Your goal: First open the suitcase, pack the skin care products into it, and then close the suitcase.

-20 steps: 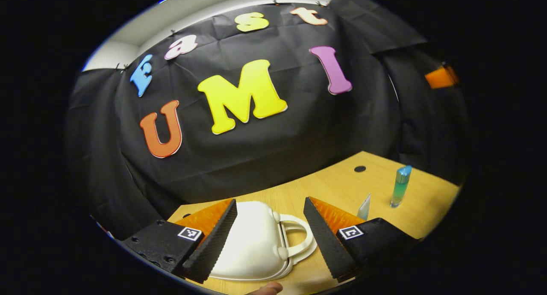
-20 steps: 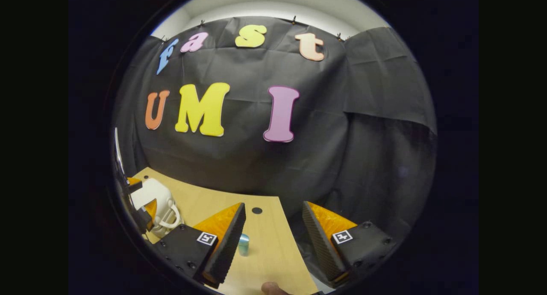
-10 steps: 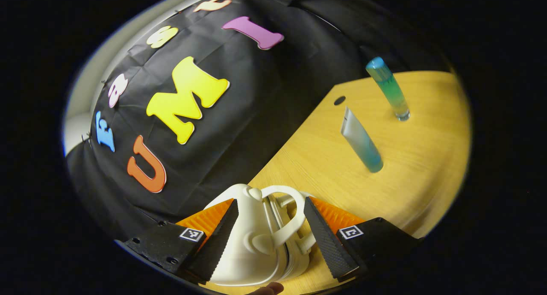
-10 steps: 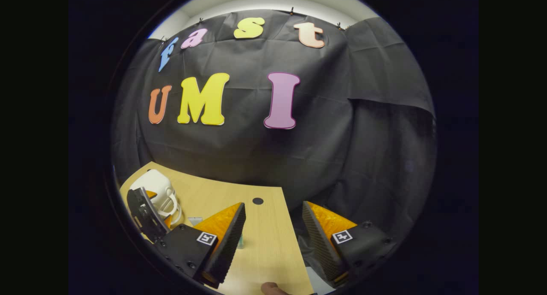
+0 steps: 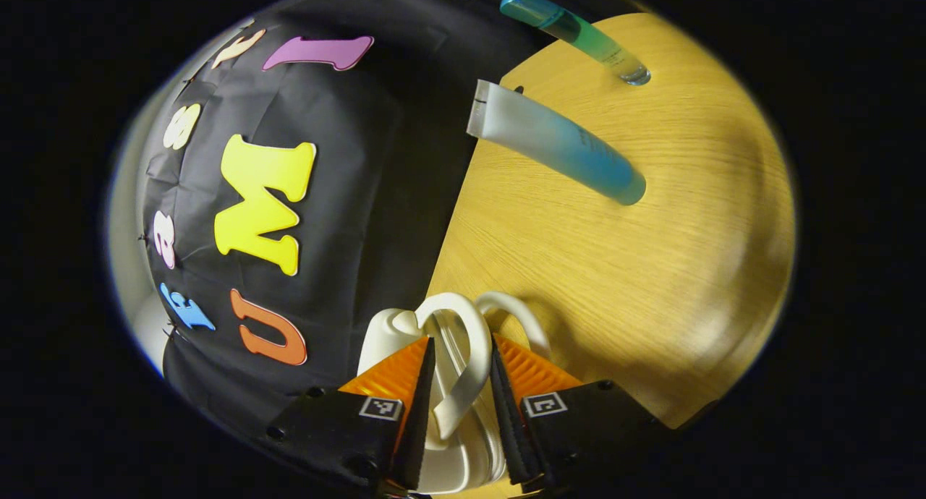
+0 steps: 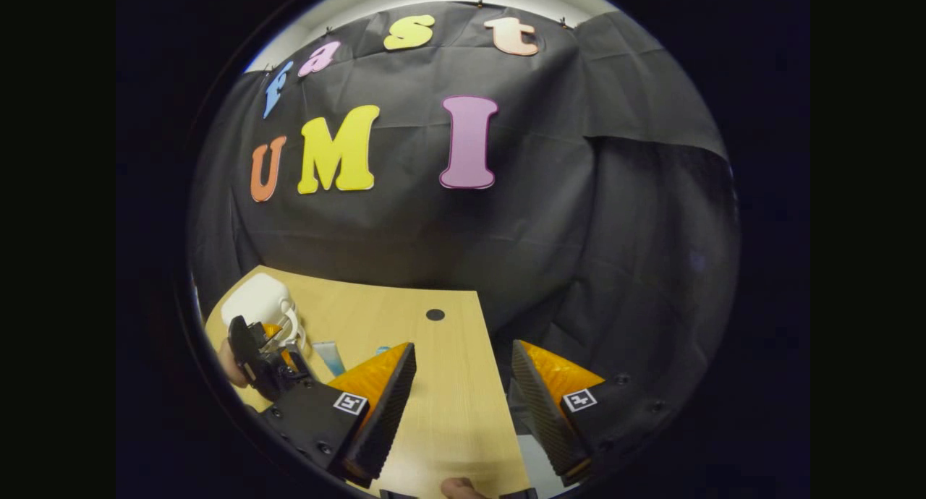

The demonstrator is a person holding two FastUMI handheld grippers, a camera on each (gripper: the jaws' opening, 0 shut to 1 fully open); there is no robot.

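A small white suitcase [image 5: 387, 330] stands closed on the wooden table [image 5: 651, 267], also seen in the right gripper view as the suitcase [image 6: 255, 304] at the far left. My left gripper [image 5: 461, 405] is rolled sideways and shut on one white handle loop [image 5: 470, 340]; a second loop sits just to its right. A white-to-blue tube [image 5: 557, 148] and a slim blue-green bottle [image 5: 579, 32] stand beyond. My right gripper [image 6: 463, 405] hangs open over the table's right part, with nothing between its fingers. The left gripper [image 6: 264, 354] shows there too, with a hand behind it.
The black cloth wall runs close behind the table. A small dark hole [image 6: 435, 314] marks the table near its back edge. The table's right edge [image 6: 499, 412] drops off between my right gripper's fingers. The tube's end [image 6: 329, 358] peeks out beside my right gripper's left finger.
My left gripper rolled further sideways, moved in and shut on the suitcase handle. The right gripper drifted slightly, staying open.
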